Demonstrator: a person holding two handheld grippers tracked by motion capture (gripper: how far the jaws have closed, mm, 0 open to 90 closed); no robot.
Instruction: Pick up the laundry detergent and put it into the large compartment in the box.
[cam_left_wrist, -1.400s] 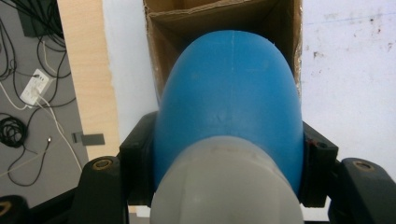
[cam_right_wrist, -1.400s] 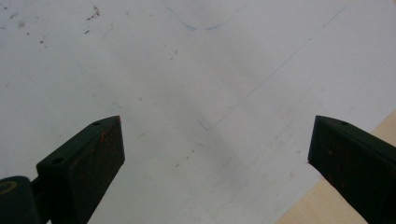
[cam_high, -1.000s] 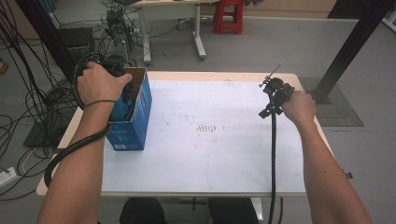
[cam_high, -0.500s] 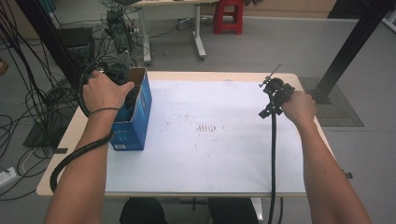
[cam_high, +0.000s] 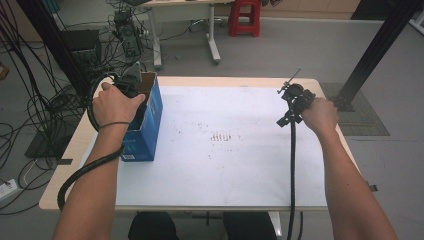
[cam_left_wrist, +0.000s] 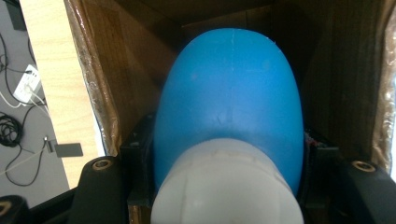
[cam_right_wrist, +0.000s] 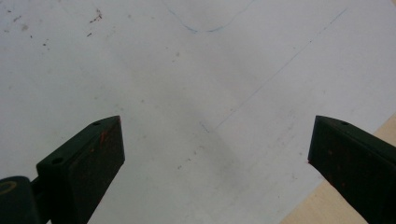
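One box (cam_high: 147, 125), one bottle (cam_left_wrist: 229, 102), two grippers.

Box (cam_high: 145, 130) at table's (cam_high: 250, 200) left edge, bottle (cam_left_wrist: 229, 107) inside it; right claw (cam_right_wrist: 215, 154) over the sheet (cam_high: 225, 165).

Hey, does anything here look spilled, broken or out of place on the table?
Nothing looks damaged or spilled. The blue cardboard box stands upright at the table's left edge, and the white sheet has only small dark specks near its middle. The left claw grips a blue-and-white rounded object inside the box.
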